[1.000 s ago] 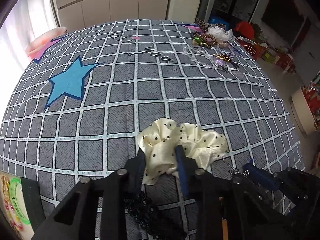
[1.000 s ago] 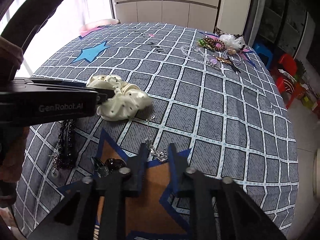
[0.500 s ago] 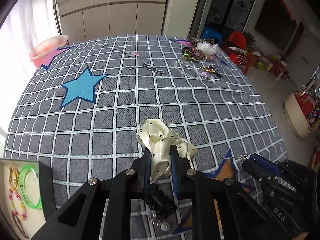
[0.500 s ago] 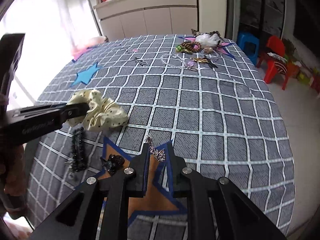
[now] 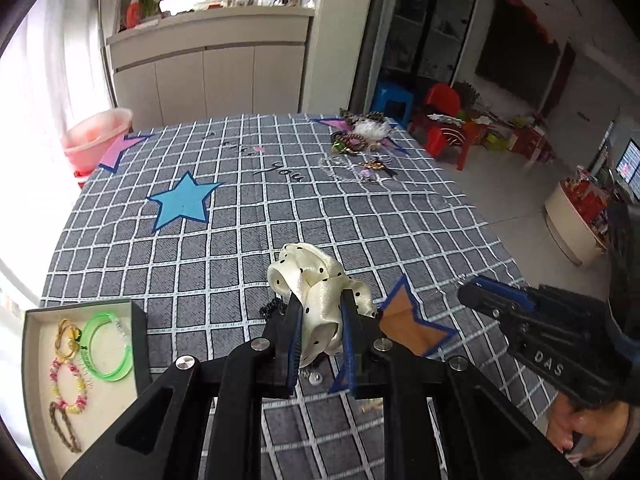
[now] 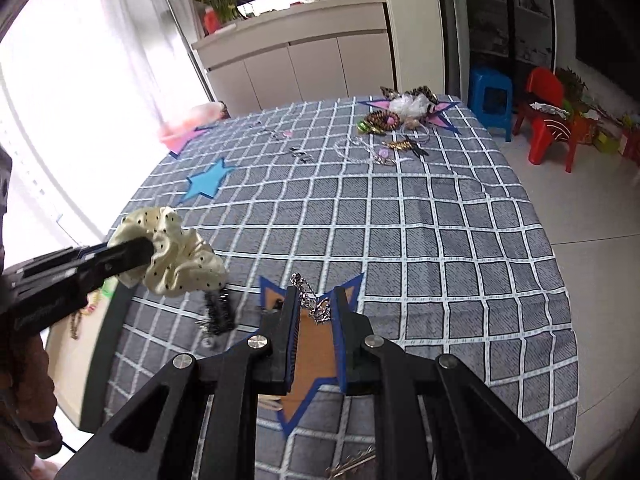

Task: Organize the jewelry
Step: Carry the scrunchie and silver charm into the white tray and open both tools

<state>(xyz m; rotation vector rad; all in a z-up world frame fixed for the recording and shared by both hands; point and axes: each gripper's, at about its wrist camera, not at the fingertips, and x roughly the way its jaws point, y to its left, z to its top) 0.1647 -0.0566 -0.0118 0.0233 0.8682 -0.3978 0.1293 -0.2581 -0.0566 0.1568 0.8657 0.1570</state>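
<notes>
A cream polka-dot scrunchie (image 5: 304, 270) hangs above the checked tablecloth (image 5: 240, 240), pinched in my left gripper (image 5: 320, 298), which is shut on it. The right wrist view shows the same scrunchie (image 6: 176, 256) at the left, bunched on the left gripper's fingertips (image 6: 132, 250). My right gripper (image 6: 316, 295) is shut on a thin silver chain (image 6: 305, 289) that sticks up between its pads over the orange star patch (image 6: 312, 344). In the left wrist view the right gripper (image 5: 476, 288) reaches in from the right.
An open box (image 5: 34, 316) at the near left holds a green bangle (image 5: 106, 346) and beaded bracelets. A black beaded piece (image 6: 218, 312) lies on the cloth near the box. More jewelry is heaped (image 6: 400, 120) at the far right corner. A pink basin (image 5: 96, 140) stands beyond the far left edge.
The left gripper has shut on the scrunchie and lifted it off the cloth. The right gripper has risen with the chain. Both views have pulled back, and the box has come into sight.
</notes>
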